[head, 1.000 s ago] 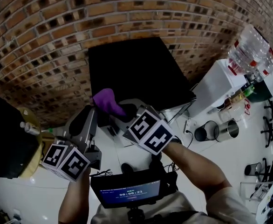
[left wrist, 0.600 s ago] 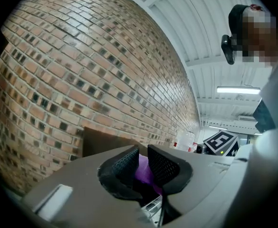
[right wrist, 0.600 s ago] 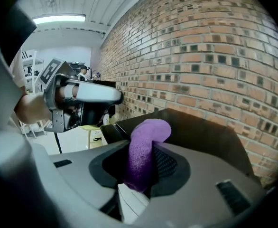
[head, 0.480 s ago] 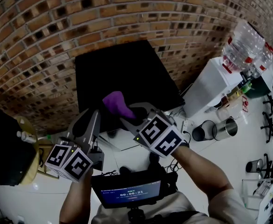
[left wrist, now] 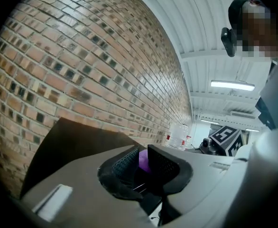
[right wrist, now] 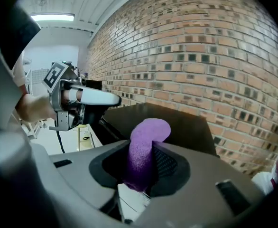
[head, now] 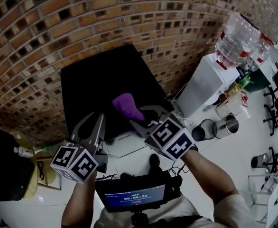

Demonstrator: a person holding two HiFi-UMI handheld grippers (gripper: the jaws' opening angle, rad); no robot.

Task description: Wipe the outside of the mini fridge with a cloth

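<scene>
Evidently approach step: black mini fridge [head: 106,87] stands against brick wall [head: 82,23]. Right hand-held gripper [right wrist: 146,158] pinches purple cloth [head: 126,104] over fridge top. Left hand-held gripper [left wrist: 142,161] jaws nearly together, slim gap, empty. Next move: press cloth onto top, sweep. Cloth-to-fridge contact unclear; fridge front and sides too dark to read.

Two grippers [head: 92,122] [head: 140,116], one purple cloth [head: 125,103], one mini fridge [head: 98,77], two water bottles [head: 236,34] [head: 261,51]
</scene>
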